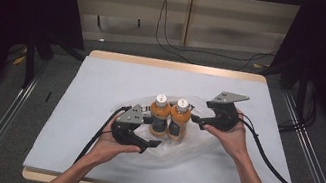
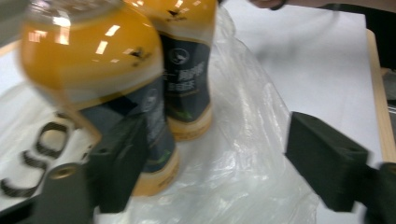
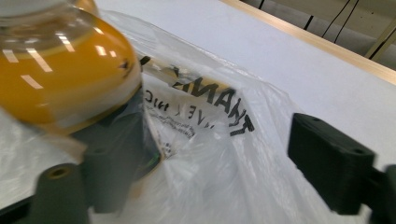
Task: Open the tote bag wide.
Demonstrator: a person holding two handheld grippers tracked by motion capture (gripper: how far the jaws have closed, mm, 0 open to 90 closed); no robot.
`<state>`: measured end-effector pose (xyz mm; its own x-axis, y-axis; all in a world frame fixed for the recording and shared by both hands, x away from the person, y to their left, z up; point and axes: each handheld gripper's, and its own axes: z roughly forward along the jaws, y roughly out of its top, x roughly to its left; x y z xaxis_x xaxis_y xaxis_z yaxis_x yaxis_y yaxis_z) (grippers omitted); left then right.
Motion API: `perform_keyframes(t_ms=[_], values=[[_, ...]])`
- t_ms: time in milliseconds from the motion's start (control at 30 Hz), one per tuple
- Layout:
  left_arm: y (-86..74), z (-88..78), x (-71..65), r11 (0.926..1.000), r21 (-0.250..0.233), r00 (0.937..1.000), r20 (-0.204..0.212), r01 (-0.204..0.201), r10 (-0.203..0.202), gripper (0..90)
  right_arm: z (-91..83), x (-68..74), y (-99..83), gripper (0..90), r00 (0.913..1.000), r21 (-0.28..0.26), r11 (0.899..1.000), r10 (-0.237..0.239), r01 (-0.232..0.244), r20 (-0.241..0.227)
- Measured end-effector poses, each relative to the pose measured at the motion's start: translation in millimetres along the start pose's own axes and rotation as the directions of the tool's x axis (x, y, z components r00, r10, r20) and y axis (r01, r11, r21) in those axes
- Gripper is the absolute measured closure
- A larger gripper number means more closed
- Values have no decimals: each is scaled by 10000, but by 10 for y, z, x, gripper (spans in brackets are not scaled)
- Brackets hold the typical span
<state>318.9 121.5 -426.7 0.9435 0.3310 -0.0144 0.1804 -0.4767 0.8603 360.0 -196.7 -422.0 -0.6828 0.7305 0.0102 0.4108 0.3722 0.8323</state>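
We see two upright bottles on the bag, flanked by both grippers, left and right, fingers open, empty.

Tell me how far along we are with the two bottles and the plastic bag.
Done: both orange bottles stand upright, side by side, on the flattened clear plastic bag. In hand: nothing; the left hand-held gripper and the right hand-held gripper flank the bottles with jaws open, gripping neither bag nor bottle. Left, probably: gathering the bag up around the bottles, since it lies spread beneath them.
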Motion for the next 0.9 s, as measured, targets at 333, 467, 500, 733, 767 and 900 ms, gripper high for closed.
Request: perform_keyframes(t_ms=[333, 467, 500, 733, 767, 900], values=[[-65, -284, 44, 9992, -143, 9972, -645, 372, -380, 101, -495, 91, -159, 81, 9998, -395, 9991, 174, -176, -65], [-156, -455, 63, 9984, -110, 9947, -852, 563, -570, 86, -693, 144, -274, 160, 9987, -626, 9980, 100, -68, 509], [-183, -502, 66, 9978, -125, 9930, -987, 646, -656, 80, -737, 145, -306, 191, 9985, -763, 9970, 187, -148, 509], [-397, -734, 88, 9954, -198, 9821, -1620, 941, -961, 52, -990, 177, -500, 195, 9922, -1039, 9916, 862, -767, 904], [-423, -757, 91, 9948, -147, 9796, -1733, 1003, -1014, 53, -1027, 199, -529, 211, 9915, -1097, 9911, 859, -751, 978], [-526, -879, 85, 9907, -312, 9734, -1848, 1321, -1356, 47, -1173, 291, -651, 239, 9866, -1499, 9865, 873, -664, 1379]])
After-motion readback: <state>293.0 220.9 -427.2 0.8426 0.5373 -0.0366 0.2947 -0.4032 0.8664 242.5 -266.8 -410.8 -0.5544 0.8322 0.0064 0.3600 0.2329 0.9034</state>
